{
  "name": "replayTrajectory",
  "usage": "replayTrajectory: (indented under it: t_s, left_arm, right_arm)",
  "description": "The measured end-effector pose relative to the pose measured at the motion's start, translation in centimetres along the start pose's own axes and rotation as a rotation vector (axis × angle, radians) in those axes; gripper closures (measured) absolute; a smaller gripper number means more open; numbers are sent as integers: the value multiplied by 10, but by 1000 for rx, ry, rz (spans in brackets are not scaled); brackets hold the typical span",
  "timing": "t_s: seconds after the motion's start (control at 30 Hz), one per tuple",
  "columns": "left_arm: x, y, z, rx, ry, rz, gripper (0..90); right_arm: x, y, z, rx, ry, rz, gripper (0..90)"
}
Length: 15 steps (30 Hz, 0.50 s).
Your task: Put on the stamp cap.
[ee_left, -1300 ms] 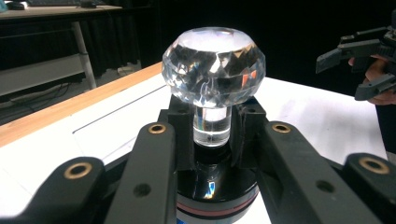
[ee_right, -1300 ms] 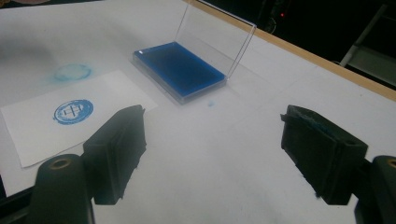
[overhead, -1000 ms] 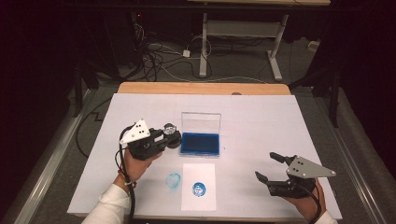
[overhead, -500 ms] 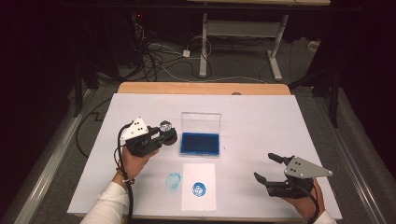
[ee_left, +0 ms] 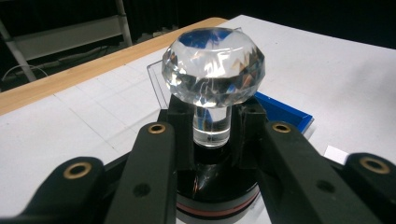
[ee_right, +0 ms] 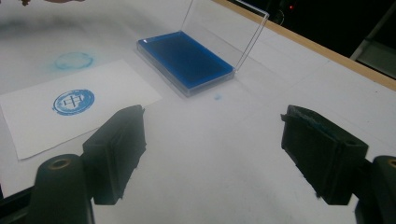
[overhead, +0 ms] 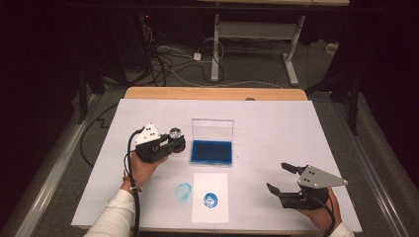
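A stamp with a faceted clear crystal knob (ee_left: 212, 65) and a black round body (ee_left: 215, 186) stands upright between my left gripper's jaws. The left gripper (overhead: 170, 143) is shut on the stamp, just left of the ink pad, with the knob (overhead: 175, 132) on top. The blue ink pad (overhead: 211, 151) lies in a clear case with its lid (overhead: 212, 129) raised. A white paper (overhead: 210, 196) near the front edge bears a round blue print (overhead: 211, 200). My right gripper (overhead: 276, 177) hovers open at the front right, nothing between its pads (ee_right: 119, 149).
A faint blue ring smudge (overhead: 184, 190) marks the white table cover (overhead: 296, 128) left of the paper. A wooden table edge (overhead: 212, 93) runs along the back. From the right gripper view the ink pad (ee_right: 187, 60), paper (ee_right: 37, 126) and print (ee_right: 73, 102) lie ahead.
My left gripper with the stamp has shifted slightly left and a little lower. The right gripper has stayed still.
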State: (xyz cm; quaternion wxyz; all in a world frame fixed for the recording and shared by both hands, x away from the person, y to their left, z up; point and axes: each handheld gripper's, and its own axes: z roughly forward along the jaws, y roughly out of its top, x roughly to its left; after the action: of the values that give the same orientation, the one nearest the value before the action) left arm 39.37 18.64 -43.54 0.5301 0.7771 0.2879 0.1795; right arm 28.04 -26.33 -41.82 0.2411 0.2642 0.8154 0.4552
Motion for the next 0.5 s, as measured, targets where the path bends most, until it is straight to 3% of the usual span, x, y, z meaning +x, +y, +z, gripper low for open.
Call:
replayTrajectory:
  t_s: [0.27,0.5]
  left_arm:
    - [2,-4,14,71,14,33,717]
    - [8,-10,25,112,24,27,717]
  right_arm:
    - [0,-1,3,11,4,2,220]
    - [1,-2,7,21,11,0,221]
